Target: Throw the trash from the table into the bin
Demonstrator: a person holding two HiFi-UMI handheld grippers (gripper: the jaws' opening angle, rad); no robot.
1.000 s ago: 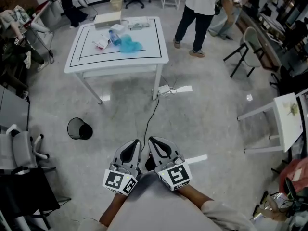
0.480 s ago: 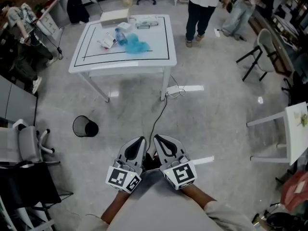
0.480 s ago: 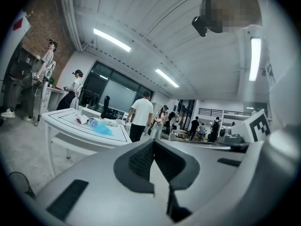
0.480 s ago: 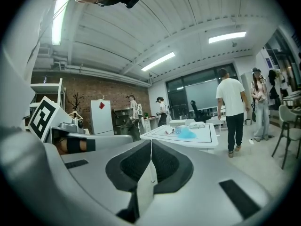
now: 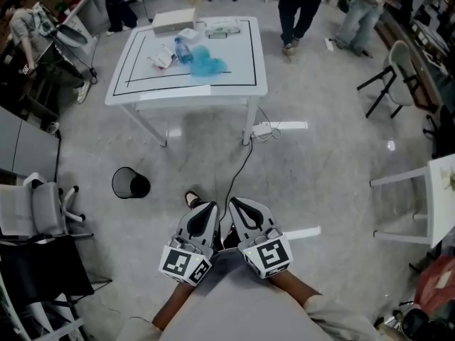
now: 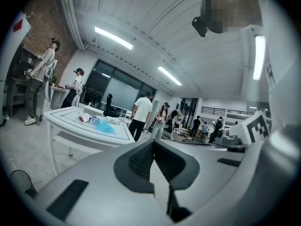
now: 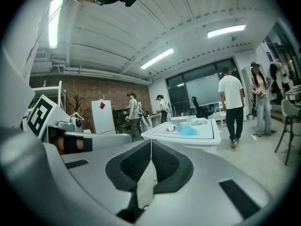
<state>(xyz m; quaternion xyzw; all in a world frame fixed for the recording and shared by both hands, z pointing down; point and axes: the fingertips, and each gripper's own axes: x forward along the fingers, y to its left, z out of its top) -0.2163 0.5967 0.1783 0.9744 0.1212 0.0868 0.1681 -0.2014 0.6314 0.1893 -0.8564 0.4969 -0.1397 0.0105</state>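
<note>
A white table point(image 5: 234, 77) stands ahead on the grey floor, carrying a crumpled blue bag point(image 5: 207, 64), a plastic bottle point(image 5: 182, 49), a small wrapper point(image 5: 163, 59), a cardboard box point(image 5: 174, 20) and a flat packet point(image 5: 222, 28). The black mesh bin point(image 5: 129, 184) sits on the floor left of the table's near corner. My left gripper point(image 5: 210, 206) and right gripper point(image 5: 233, 204) are held side by side close to my body, both shut and empty, well short of the table. The same table point(image 6: 89, 125) point(image 7: 207, 134) shows in both gripper views.
A cable and power strip point(image 5: 264, 128) lie on the floor by the table's near right leg. Several people stand beyond the table point(image 5: 298, 6). Office chairs point(image 5: 43, 212) are at the left, a folding chair point(image 5: 394, 69) and another white table point(image 5: 434, 197) at the right.
The table and bin have drifted down and right in the head view as I walk nearer. A shoe tip now shows by the left gripper. Both grippers stay shut together.
</note>
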